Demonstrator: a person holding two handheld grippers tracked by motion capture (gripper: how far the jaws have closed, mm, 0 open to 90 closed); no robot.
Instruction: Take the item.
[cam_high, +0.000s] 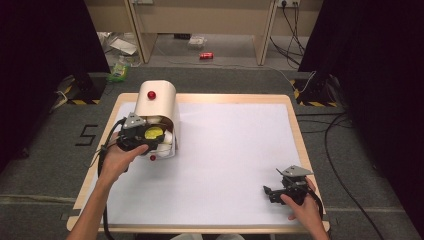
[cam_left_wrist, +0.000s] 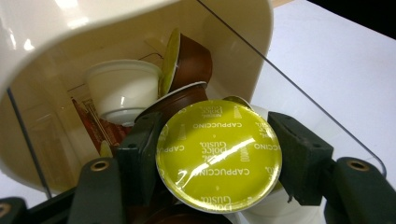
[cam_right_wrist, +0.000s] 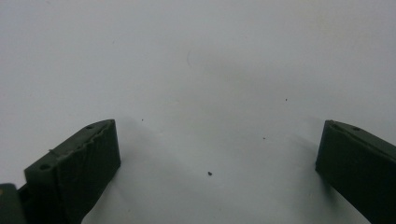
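Note:
A cream capsule holder (cam_high: 159, 101) with a red knob (cam_high: 151, 94) stands at the table's back left, its clear front flap (cam_high: 167, 150) swung open. My left gripper (cam_high: 155, 138) is at its mouth, shut on a capsule with a yellow-green "Cappuccino" lid (cam_left_wrist: 218, 156), the two pads pressing on the lid's rim from both sides. Inside the holder (cam_left_wrist: 46, 32) lie a white capsule (cam_left_wrist: 122, 91) and a brown capsule (cam_left_wrist: 192, 60). Near the table's front right, my right gripper (cam_high: 271, 192) stands open over the white surface (cam_right_wrist: 210, 70), nothing between its jaws.
A white sheet (cam_high: 235, 150) covers the wooden table (cam_high: 295, 120). A red can (cam_high: 206, 55) lies on the floor beyond the table. Cables (cam_high: 335, 150) run along the floor to the right.

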